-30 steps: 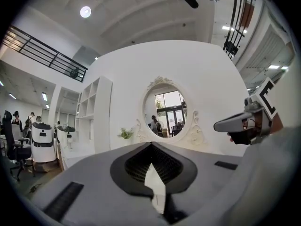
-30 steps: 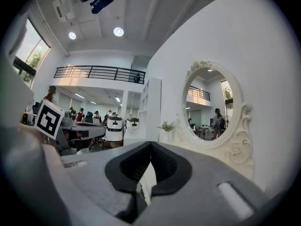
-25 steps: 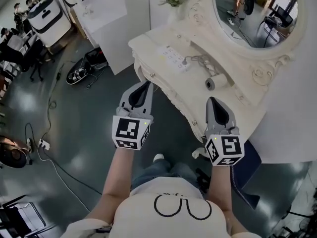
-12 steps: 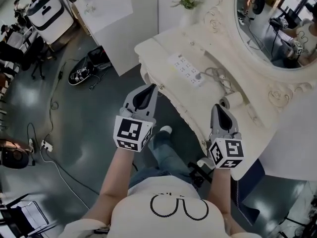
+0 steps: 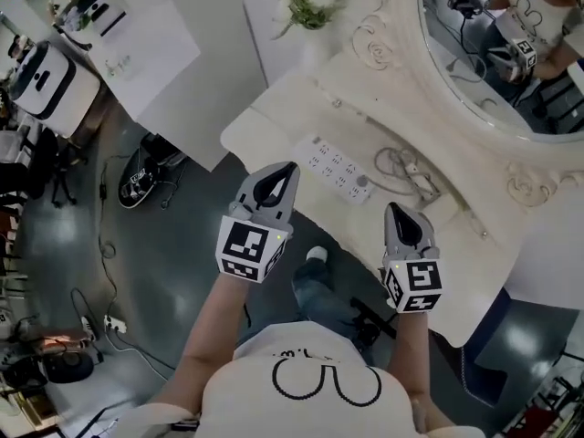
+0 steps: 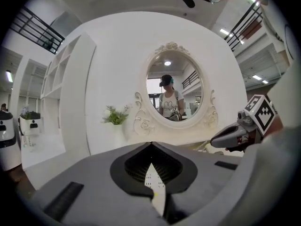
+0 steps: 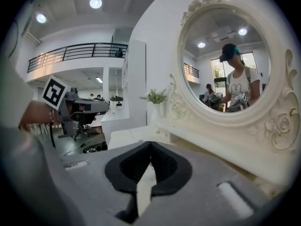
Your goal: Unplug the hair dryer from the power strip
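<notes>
The left gripper [image 5: 288, 168] and right gripper [image 5: 395, 210], jaws closed on nothing, hover at the white dressing table's [image 5: 274, 117] near edge, the power strip [image 5: 334, 168] lying just beyond.

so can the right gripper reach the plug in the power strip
Probably yes: the right gripper, jaws shut, hovers near the plug in the power strip, with nothing between them.
</notes>
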Demonstrator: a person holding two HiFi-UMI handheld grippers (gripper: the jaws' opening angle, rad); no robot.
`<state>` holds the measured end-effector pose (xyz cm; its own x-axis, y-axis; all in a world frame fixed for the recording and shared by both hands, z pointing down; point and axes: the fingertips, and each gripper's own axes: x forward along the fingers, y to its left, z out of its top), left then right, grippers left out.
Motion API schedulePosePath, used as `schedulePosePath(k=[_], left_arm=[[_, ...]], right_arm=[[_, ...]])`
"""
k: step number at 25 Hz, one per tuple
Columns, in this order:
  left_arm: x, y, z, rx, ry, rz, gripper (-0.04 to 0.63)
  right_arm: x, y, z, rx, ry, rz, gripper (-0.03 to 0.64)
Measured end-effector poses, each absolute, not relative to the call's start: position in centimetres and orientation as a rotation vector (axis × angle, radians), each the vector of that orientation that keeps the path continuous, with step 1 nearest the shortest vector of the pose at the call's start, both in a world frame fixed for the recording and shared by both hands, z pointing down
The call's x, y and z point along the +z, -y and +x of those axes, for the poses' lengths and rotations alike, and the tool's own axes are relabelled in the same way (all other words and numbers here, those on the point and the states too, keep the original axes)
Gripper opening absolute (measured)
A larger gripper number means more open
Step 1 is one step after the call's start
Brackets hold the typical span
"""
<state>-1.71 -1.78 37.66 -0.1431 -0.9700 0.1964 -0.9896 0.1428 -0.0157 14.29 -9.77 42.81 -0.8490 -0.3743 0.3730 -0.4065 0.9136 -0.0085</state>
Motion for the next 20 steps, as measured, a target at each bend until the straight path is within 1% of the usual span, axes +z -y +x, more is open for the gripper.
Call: schedulePosePath(k=[8, 11, 15, 17, 19, 20], left_arm=[[41.8, 7.8, -4.0, 0.227, 1.999, 2.031, -0.002], [43.4, 9.4, -4.7, 0.248, 1.928, 2.030, 0.002], [43.7, 10.7, -4.8, 0.250, 1.865, 2.068, 0.002], [43.9, 11.4, -4.8, 0.275, 1.822, 2.103, 0.023], [44.2, 11.9, -4.8, 0.292, 1.757, 2.140, 0.073], [44.5, 12.1, -4.8, 0.302, 1.716, 2.158, 0.108]], right_arm=[[47.6, 11.5, 14.3, 0.252, 2.557, 0.599, -0.001], [48.4, 11.4, 14.2, 0.259, 2.532, 0.601, 0.000], [48.7, 11.3, 14.3, 0.353, 2.525, 0.660, 0.002], [49.1, 11.2, 13.9, 0.406, 2.519, 0.662, 0.011], [49.7, 11.0, 13.2, 0.439, 2.504, 0.650, 0.168], [50.0, 11.0, 12.9, 0.443, 2.494, 0.655, 0.201]])
